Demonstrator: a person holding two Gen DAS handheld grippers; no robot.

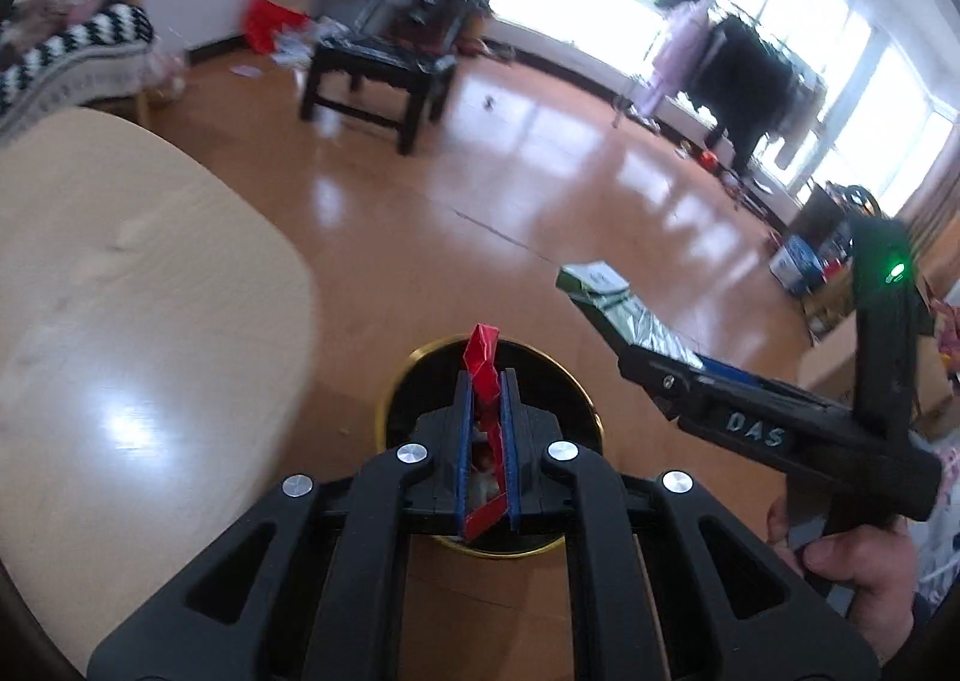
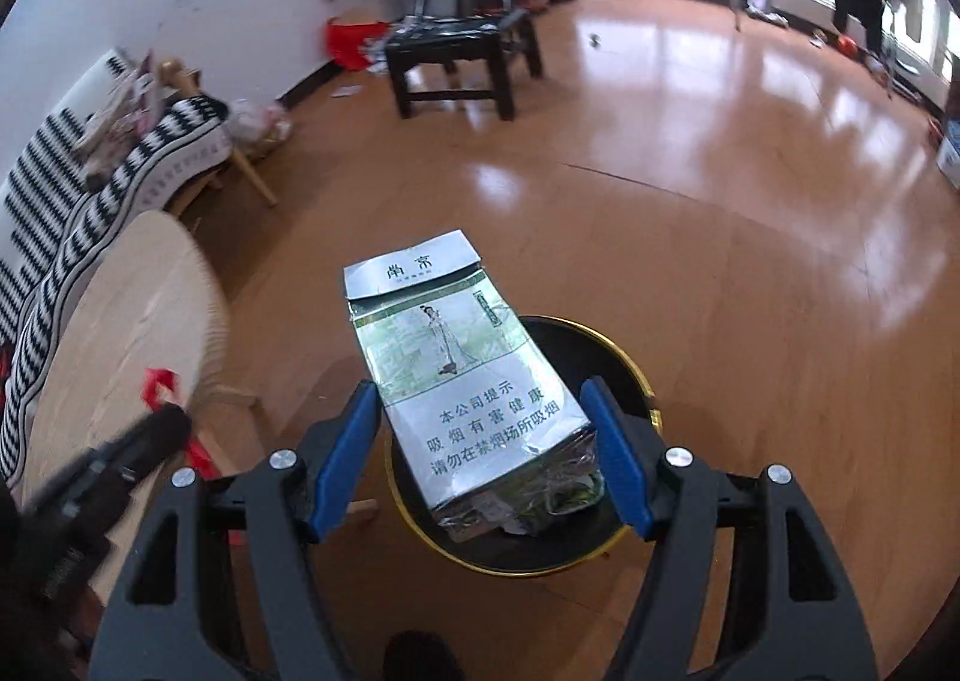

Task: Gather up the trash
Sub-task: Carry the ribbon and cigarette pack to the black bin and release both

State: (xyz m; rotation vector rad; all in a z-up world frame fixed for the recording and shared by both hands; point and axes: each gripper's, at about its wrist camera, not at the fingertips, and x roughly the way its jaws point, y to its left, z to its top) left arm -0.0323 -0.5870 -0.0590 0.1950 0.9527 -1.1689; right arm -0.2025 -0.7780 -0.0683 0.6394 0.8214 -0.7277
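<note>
Right wrist: cigarette pack (image 2: 462, 375) reads "吸烟有害健康".

Left gripper (image 1: 486, 381) clamped on crumpled red foil wrapper (image 1: 483, 366), above black gold-rimmed round bin (image 1: 390, 399). Right gripper (image 1: 624, 345) alongside, apparently gripping silver-green carton (image 1: 606, 291).

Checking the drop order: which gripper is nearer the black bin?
Hard to separate. The left gripper, shut on the red wrapper, and the right gripper, holding the cigarette pack, both hover over the black bin.
</note>
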